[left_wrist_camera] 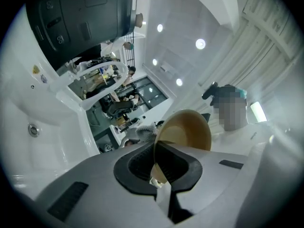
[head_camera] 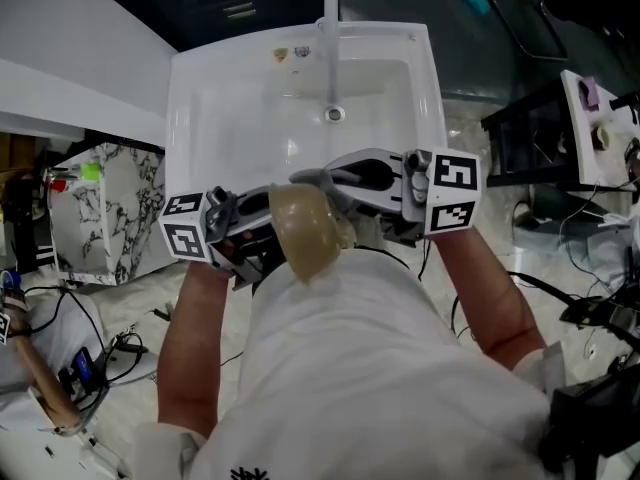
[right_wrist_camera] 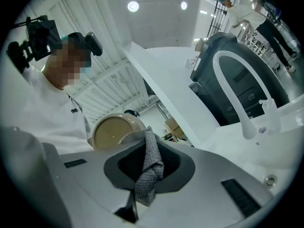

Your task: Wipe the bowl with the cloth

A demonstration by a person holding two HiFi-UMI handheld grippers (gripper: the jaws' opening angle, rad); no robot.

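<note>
A tan bowl (head_camera: pixel 303 230) is held on edge over the front rim of the sink, its rim pinched in my shut left gripper (head_camera: pixel 262 236). From the left gripper view the bowl (left_wrist_camera: pixel 186 130) stands up out of the jaws (left_wrist_camera: pixel 159 175), hollow side facing right. My right gripper (head_camera: pixel 345 183) is shut on a grey knitted cloth (head_camera: pixel 318 180), which lies against the bowl's upper edge. In the right gripper view the cloth (right_wrist_camera: pixel 149 167) hangs between the jaws (right_wrist_camera: pixel 145 184), with the bowl (right_wrist_camera: pixel 115 130) just beyond it, to the left.
A white sink (head_camera: pixel 240 108) with a tall faucet (head_camera: pixel 329 28) and a drain (head_camera: pixel 335 114) lies just ahead. A marbled cabinet (head_camera: pixel 110 208) stands at left, a black frame (head_camera: pixel 530 138) at right. Cables (head_camera: pixel 130 343) trail over the floor.
</note>
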